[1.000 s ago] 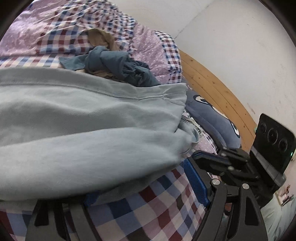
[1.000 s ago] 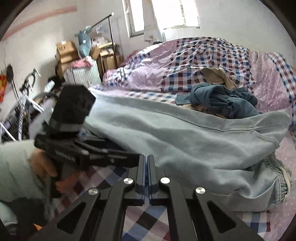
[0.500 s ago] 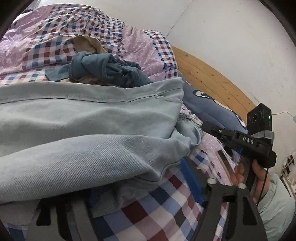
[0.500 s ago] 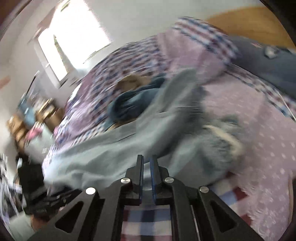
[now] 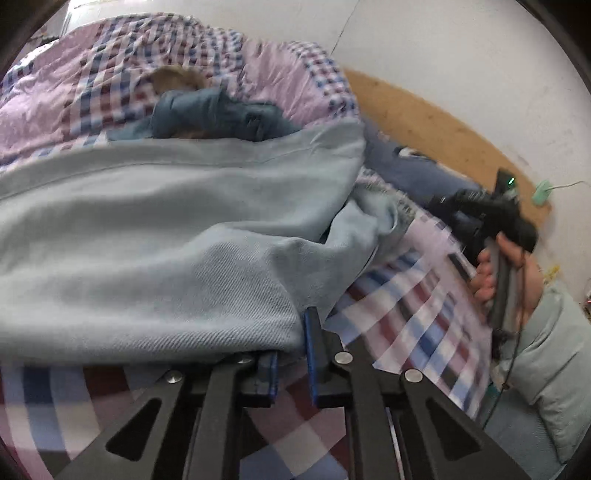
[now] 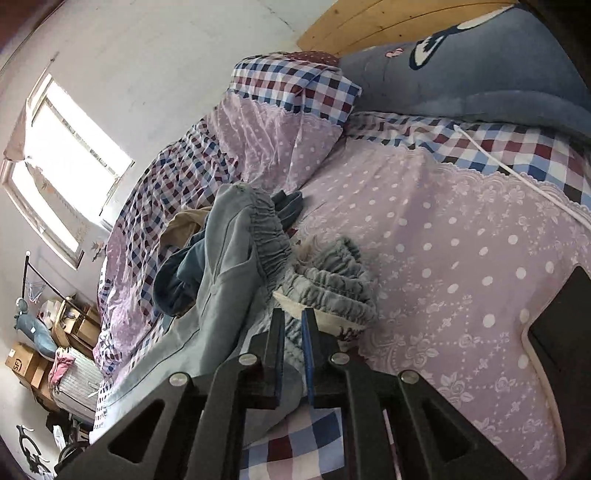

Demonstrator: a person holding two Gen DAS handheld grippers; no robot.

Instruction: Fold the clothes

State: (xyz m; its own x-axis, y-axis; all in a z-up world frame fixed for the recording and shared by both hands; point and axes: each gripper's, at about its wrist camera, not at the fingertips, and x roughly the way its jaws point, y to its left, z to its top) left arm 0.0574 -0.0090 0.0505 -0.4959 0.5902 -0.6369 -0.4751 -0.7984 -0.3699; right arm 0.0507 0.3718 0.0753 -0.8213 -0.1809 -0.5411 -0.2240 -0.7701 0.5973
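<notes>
1. Pale blue trousers [image 5: 155, 236] lie spread across a checked bed sheet [image 5: 417, 317], filling most of the left wrist view; the picture is somewhat blurred.
2. The left gripper [image 5: 291, 350] sits low at the near edge of the trousers. Its jaws are closing, and a fold of the pale blue cloth lies between the blue-edged pads, draped over the left one.
3. The right gripper [image 6: 293, 325] points at the gathered waistband [image 6: 328, 284] of the same trousers. Its jaws stand almost together, with pale blue cloth bunched between them; it looks pinched, though the contact itself is partly hidden.
4. In the left wrist view the right gripper [image 5: 484, 214] shows at the far right, carried by a hand [image 5: 517, 277] in a pale green sleeve [image 5: 546, 354].
5. Beyond the trousers lies a heap of dark blue clothing [image 5: 218, 114] with a tan garment [image 6: 184, 229] beside it, both resting against a lilac and checked quilt [image 6: 266, 125].
6. A blue pillow [image 6: 480, 70] leans against the wooden headboard [image 6: 369, 22] at the head of the bed.
7. A window [image 6: 62, 155] shows on the far wall in the right wrist view, with cardboard boxes [image 6: 26, 363] below it.
</notes>
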